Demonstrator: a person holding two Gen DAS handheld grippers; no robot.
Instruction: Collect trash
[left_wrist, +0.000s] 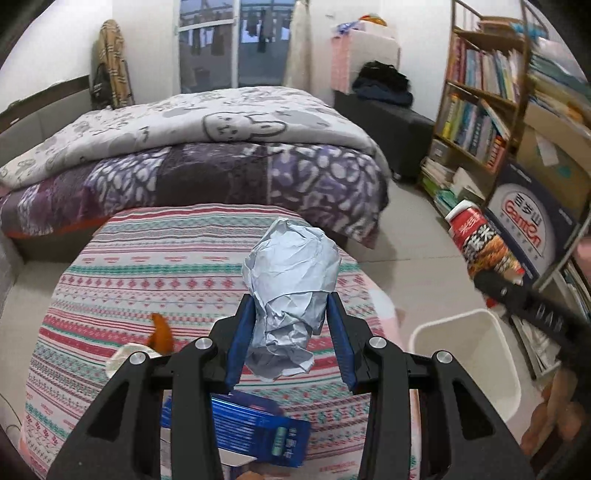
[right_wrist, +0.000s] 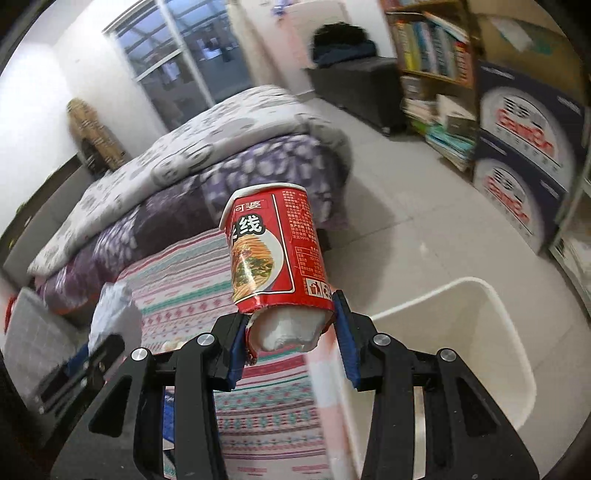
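1. Crumpled pale paper, a ball (left_wrist: 291, 295) of it, sits between the blue pads of our left gripper (left_wrist: 291, 332); the gripper is partly closed and presses the ball from both sides.
2. We hold this paper ball in the air above the striped cloth (left_wrist: 184, 258) that covers the surface below us.
3. Our right gripper (right_wrist: 291, 332) is also partly closed, and it clamps a red noodle cup (right_wrist: 273, 251) near its base; the base is squashed and white inside.
4. The cup points away from the camera, with its white rim at the far end, and it is tilted a little to the left.
5. A white bin (right_wrist: 461, 332) stands on the floor at the right, just beside the striped cloth; in the left wrist view the same bin (left_wrist: 469, 362) is below the cup (left_wrist: 484, 243).
6. On the cloth under the left gripper lie a blue box (left_wrist: 258, 428) and an orange scrap (left_wrist: 162, 332).
7. A bed with a purple quilt (left_wrist: 221, 170) is behind, and a bookshelf (left_wrist: 480, 99) stands at the right wall.
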